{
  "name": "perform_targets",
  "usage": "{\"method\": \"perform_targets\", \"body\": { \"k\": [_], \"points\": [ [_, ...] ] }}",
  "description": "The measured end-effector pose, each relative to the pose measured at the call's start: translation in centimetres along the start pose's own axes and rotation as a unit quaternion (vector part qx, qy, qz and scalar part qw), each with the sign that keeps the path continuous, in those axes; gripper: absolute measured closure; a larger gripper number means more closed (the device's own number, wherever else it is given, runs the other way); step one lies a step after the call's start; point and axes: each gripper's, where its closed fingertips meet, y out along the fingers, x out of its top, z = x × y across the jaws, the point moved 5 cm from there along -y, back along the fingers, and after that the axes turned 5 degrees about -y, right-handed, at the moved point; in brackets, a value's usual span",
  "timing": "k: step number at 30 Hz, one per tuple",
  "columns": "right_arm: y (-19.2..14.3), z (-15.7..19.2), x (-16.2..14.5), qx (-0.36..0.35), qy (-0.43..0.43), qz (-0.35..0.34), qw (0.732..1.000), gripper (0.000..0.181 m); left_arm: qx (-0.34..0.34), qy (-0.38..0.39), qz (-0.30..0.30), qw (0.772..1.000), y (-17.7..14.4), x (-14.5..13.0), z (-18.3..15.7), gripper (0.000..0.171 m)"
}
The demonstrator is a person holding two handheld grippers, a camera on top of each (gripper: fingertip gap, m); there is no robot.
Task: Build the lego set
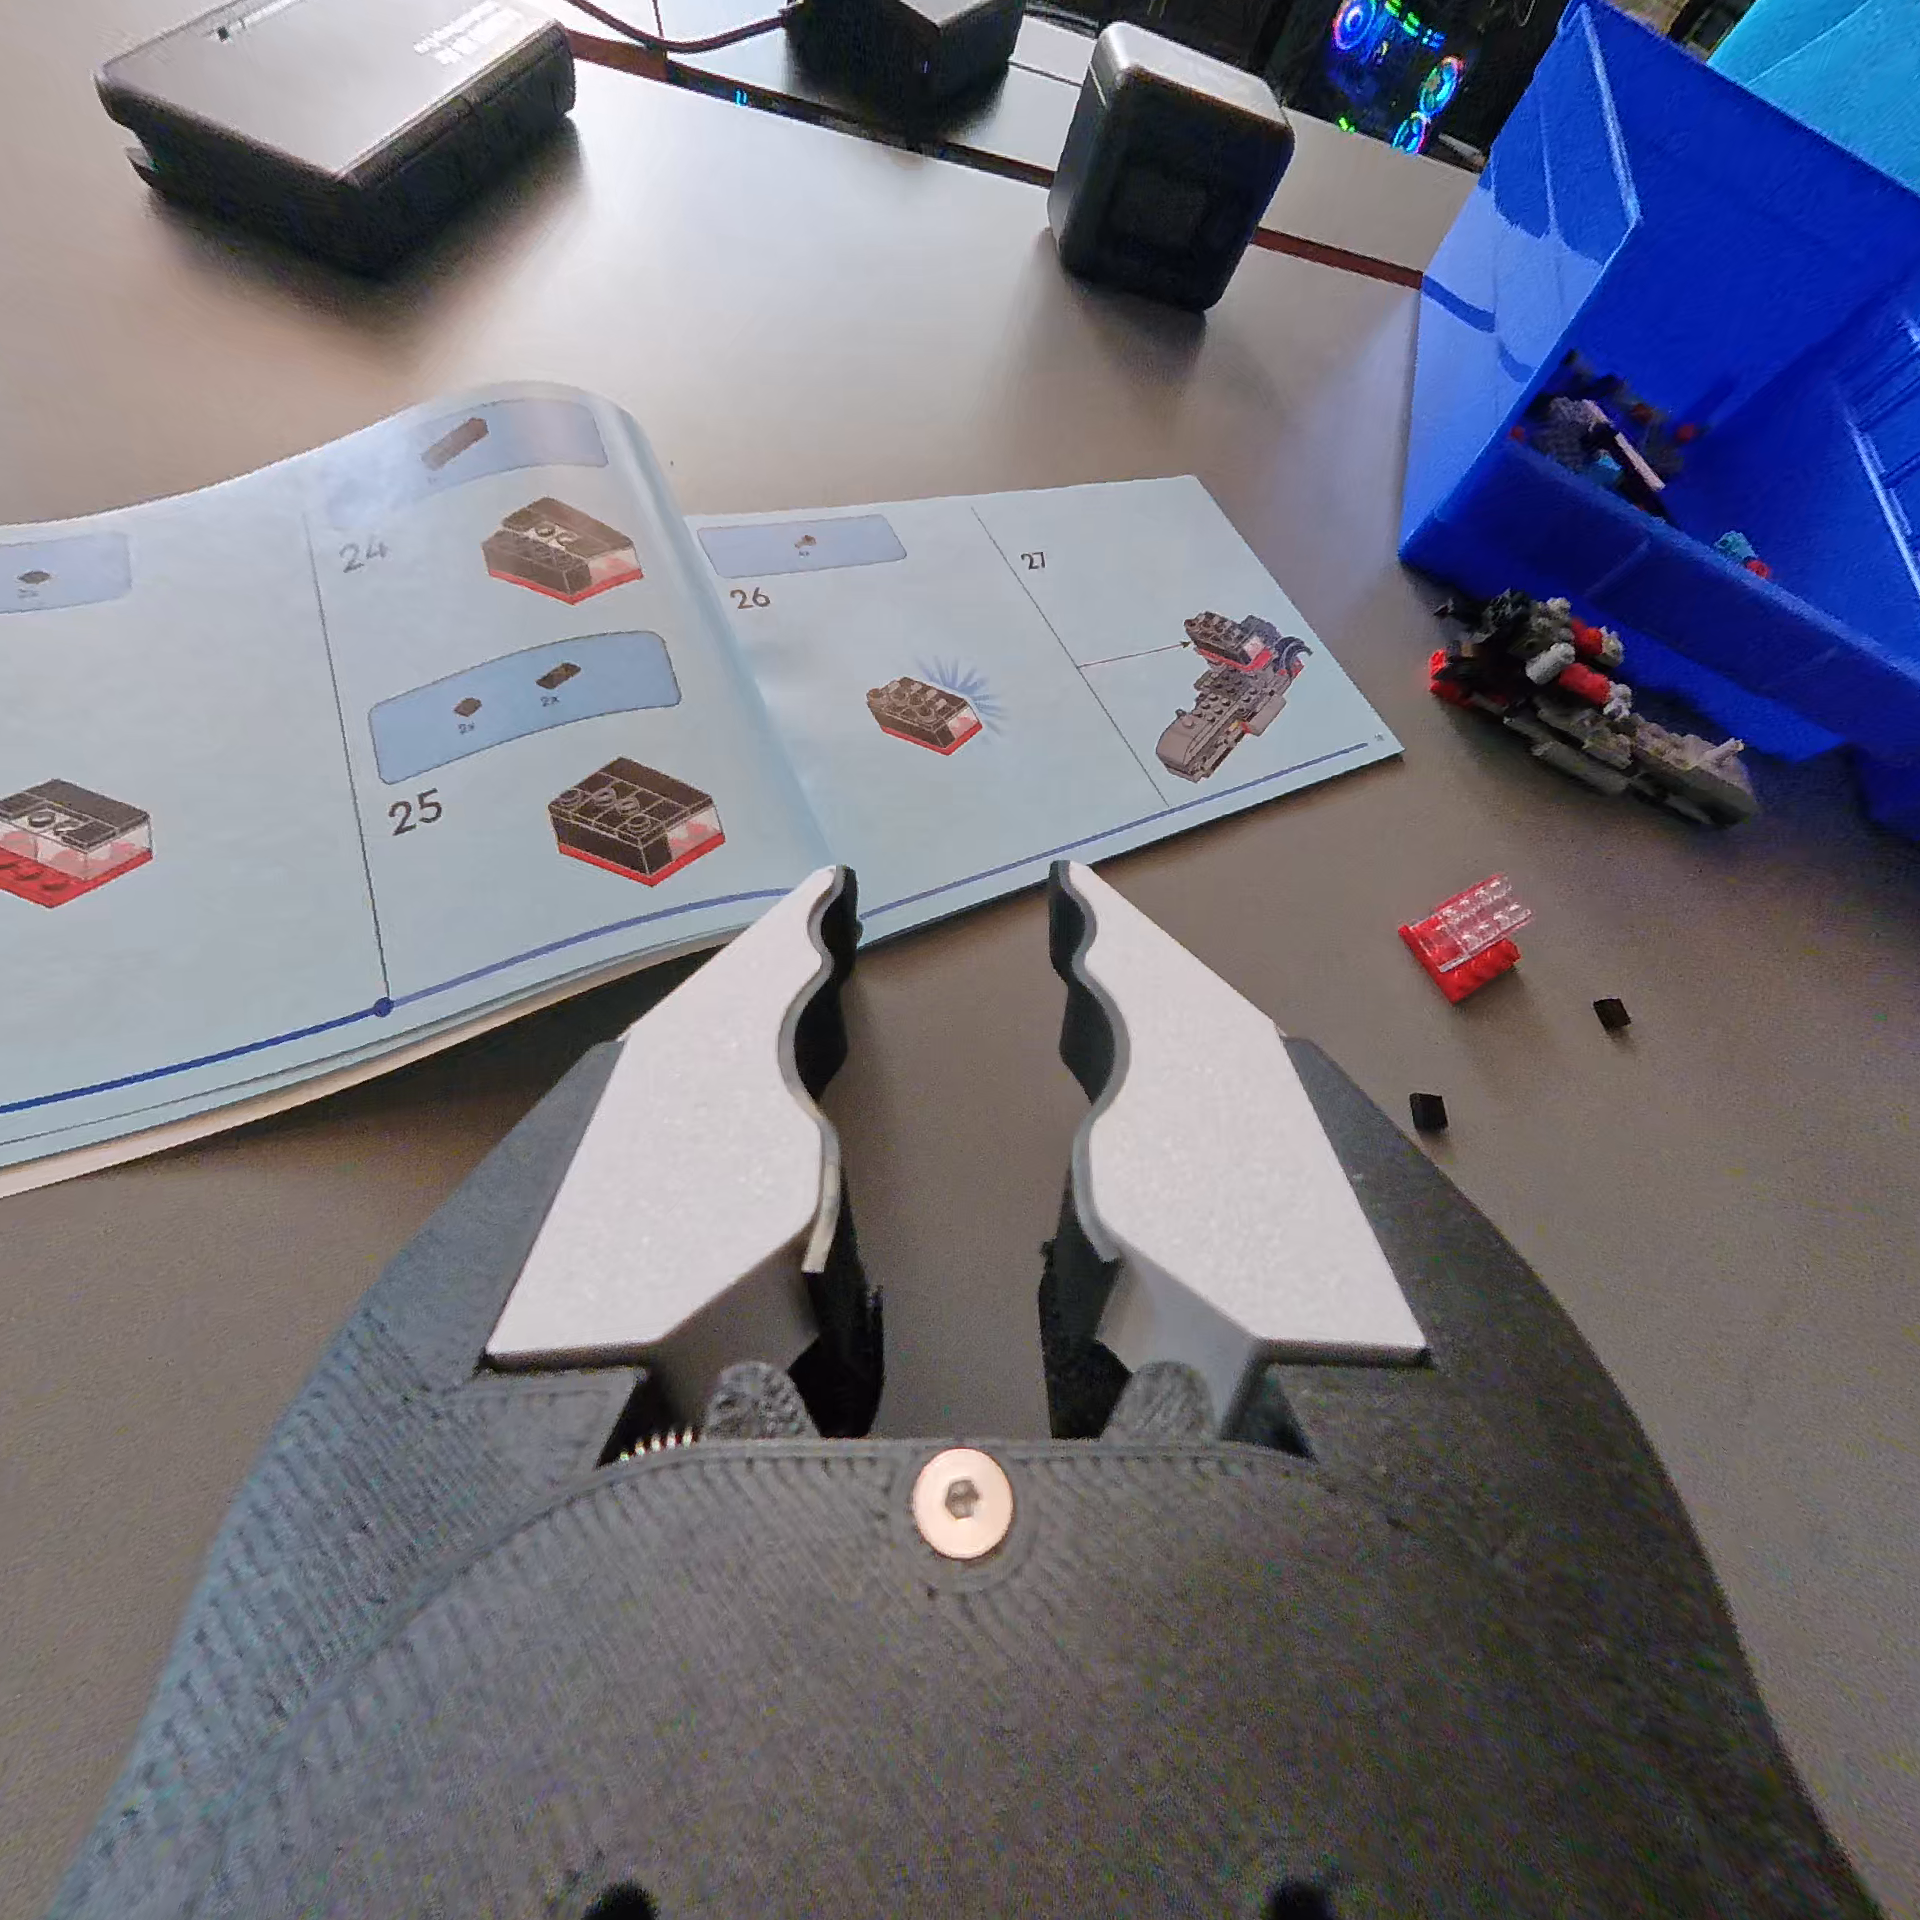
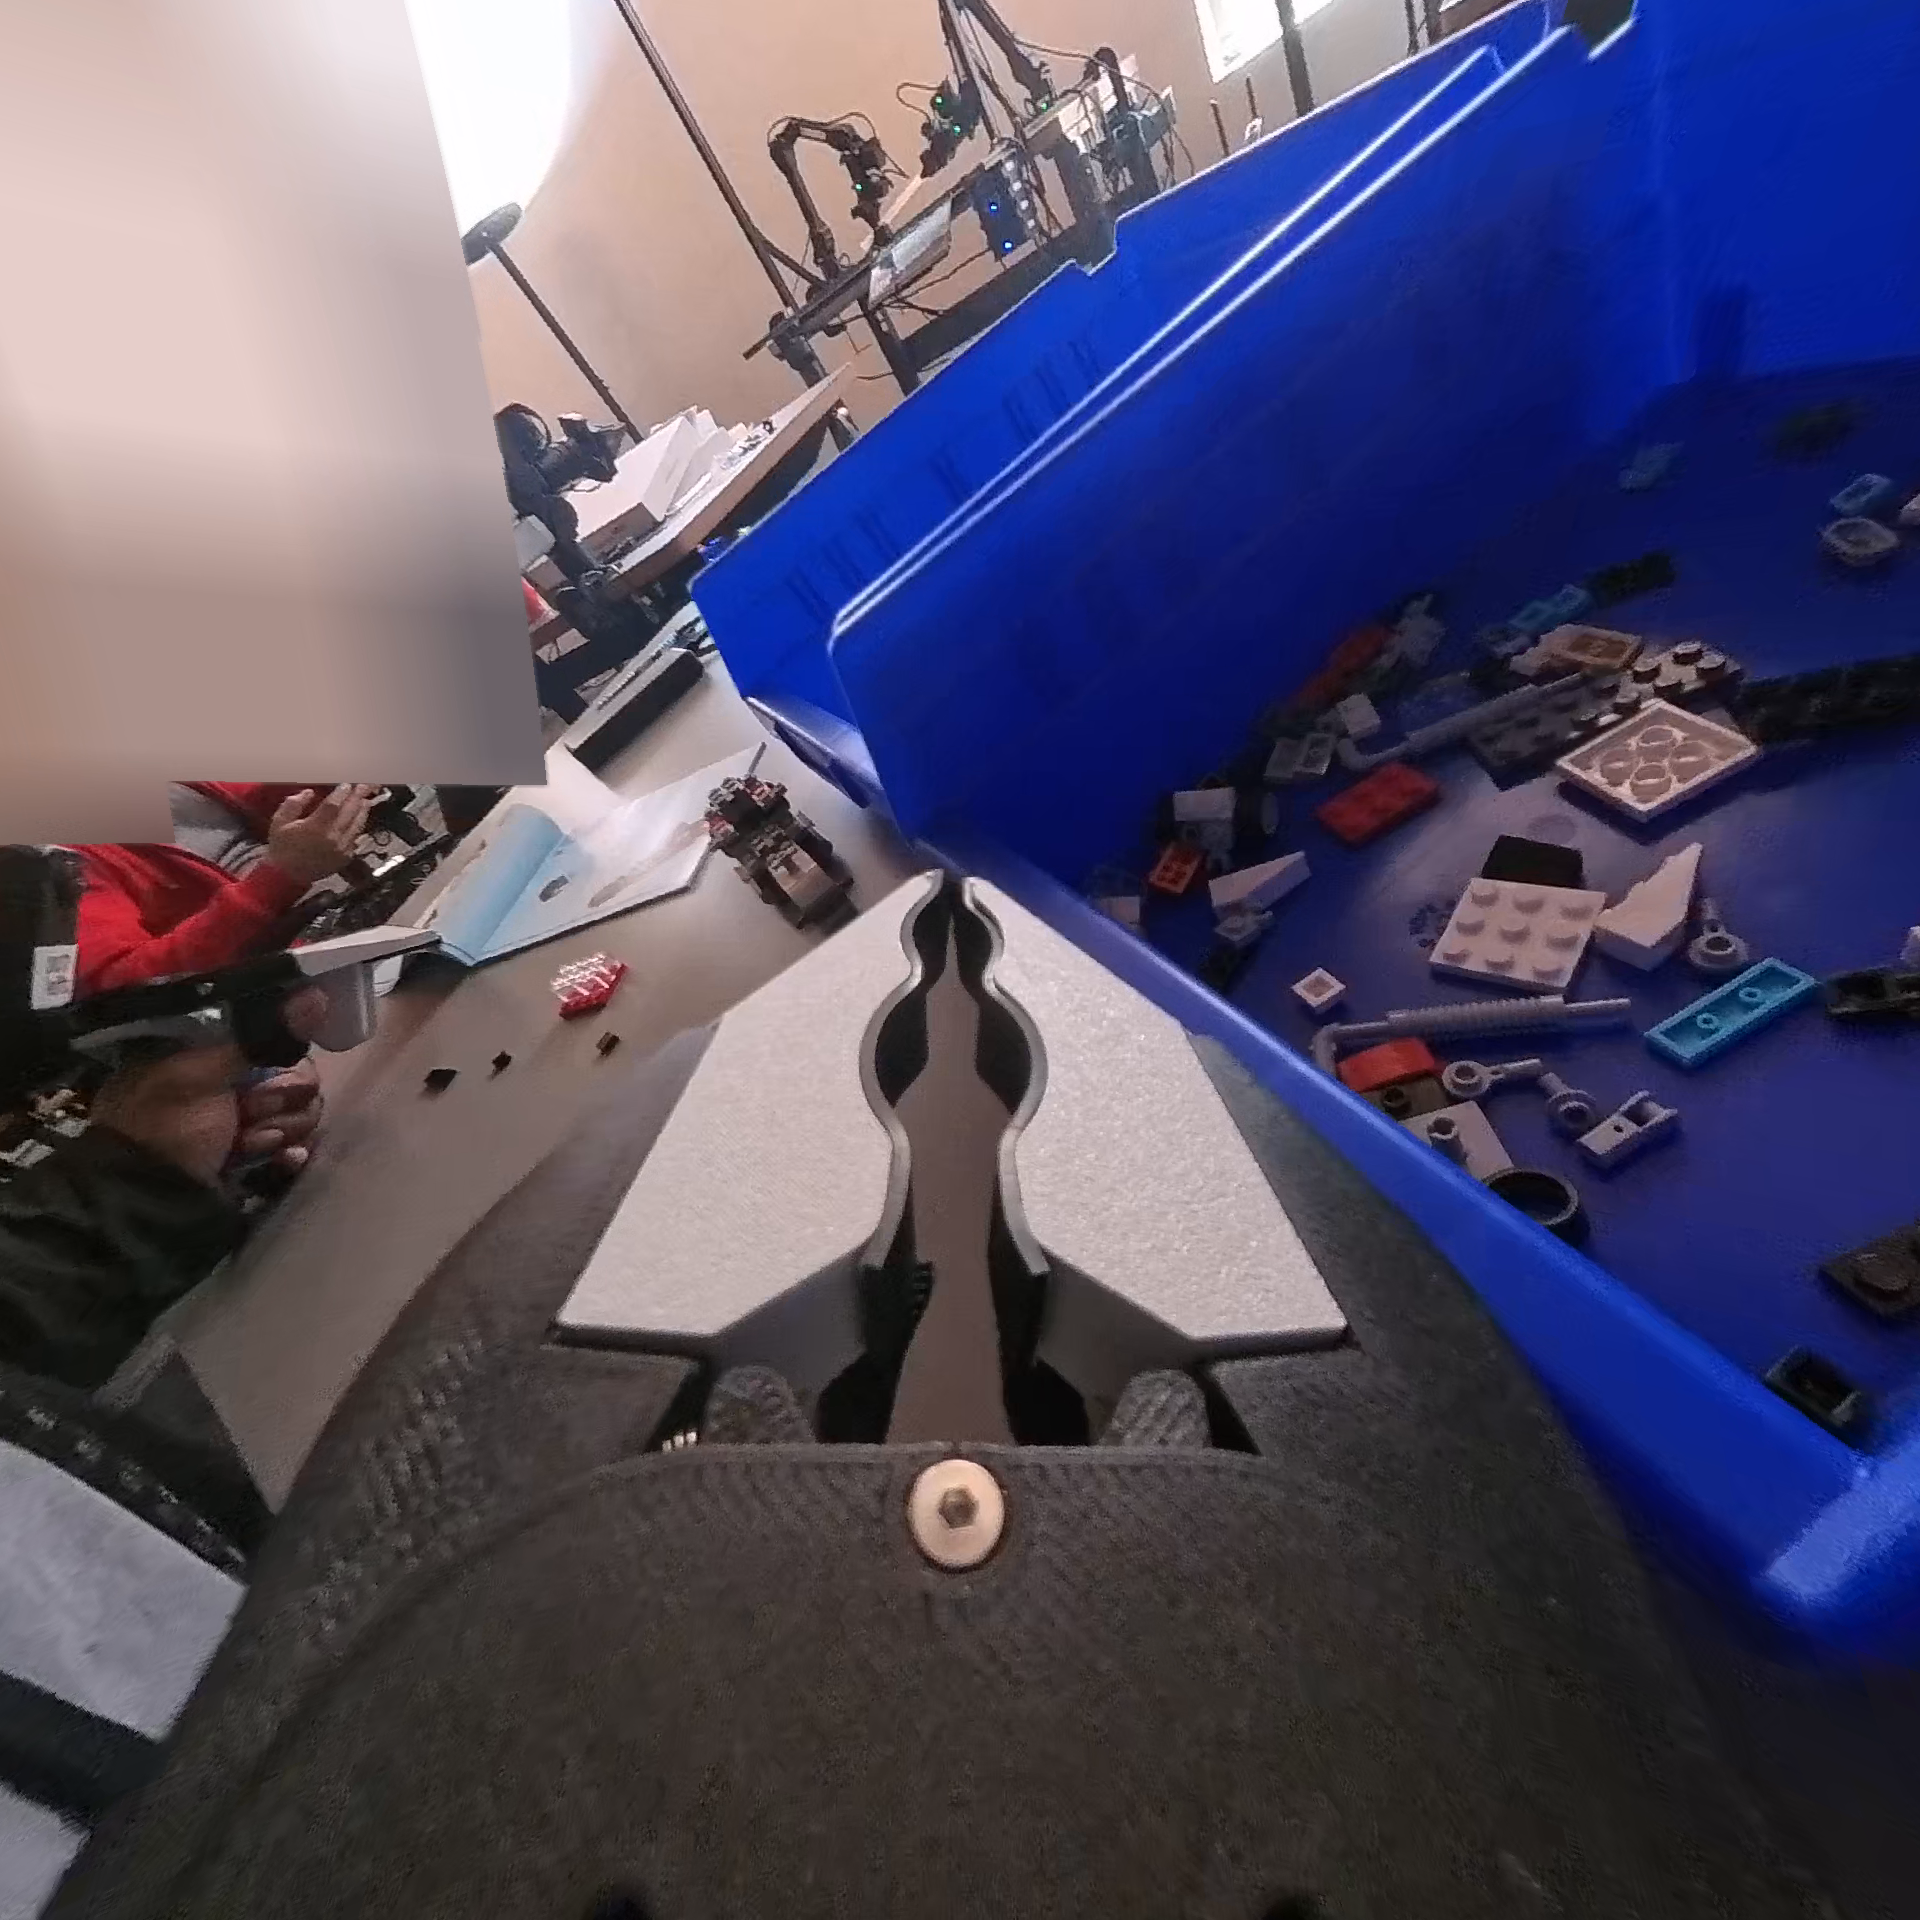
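1. The small red sub-build (image 1: 1463, 937) lies on the table right of the left gripper: a glossy red base plate with clear studded bricks on top, blocky and low. In the right wrist view it (image 2: 590, 985) sits far ahead, left of the fingers.
2. Loose tiny black pieces (image 1: 1428, 1110) lie just near of it, apart from each other, matte and cube-like.
3. A larger model (image 1: 1590, 707), knobbly in grey, black and red, rests farther off, against the foot of the blue bin (image 1: 1662, 312).
4. The bin (image 2: 1039, 623) is shiny moulded plastic with ribbed walls; its floor holds scattered loose bricks (image 2: 1517, 925): flat white plates, grey rods, a light-blue plate, red and black bits.
5. The instruction booklet (image 1: 582, 675) lies open left of the model, pale blue glossy pages, the left page bowed upward.
6. The table (image 1: 831, 343) is smooth, matte dark grey. At its far edge stand a flat black case (image 1: 343, 114) and a rounded black cube-shaped device (image 1: 1164, 166).
7. Beyond, the room has tan walls, stands, cables and cluttered benches.
8. The left gripper (image 1: 951, 894) hovers low over the table, its light grey wavy-edged fingers set moderately apart with nothing between them.
9. The right gripper (image 2: 951, 894) points along the bin's near wall, tilted, fingertips nearly touching and empty.
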Motion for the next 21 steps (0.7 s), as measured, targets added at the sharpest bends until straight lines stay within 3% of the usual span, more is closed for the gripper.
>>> {"method": "perform_targets", "body": {
  "k": [21],
  "points": [
    [5.5, 2.3, -1.3, -0.025, -0.054, 0.078, 0.995, 0.18, -0.02, -0.019, -0.006, 1.0, -0.2, 0.1, 0.1, 0.134]
  ]
}}
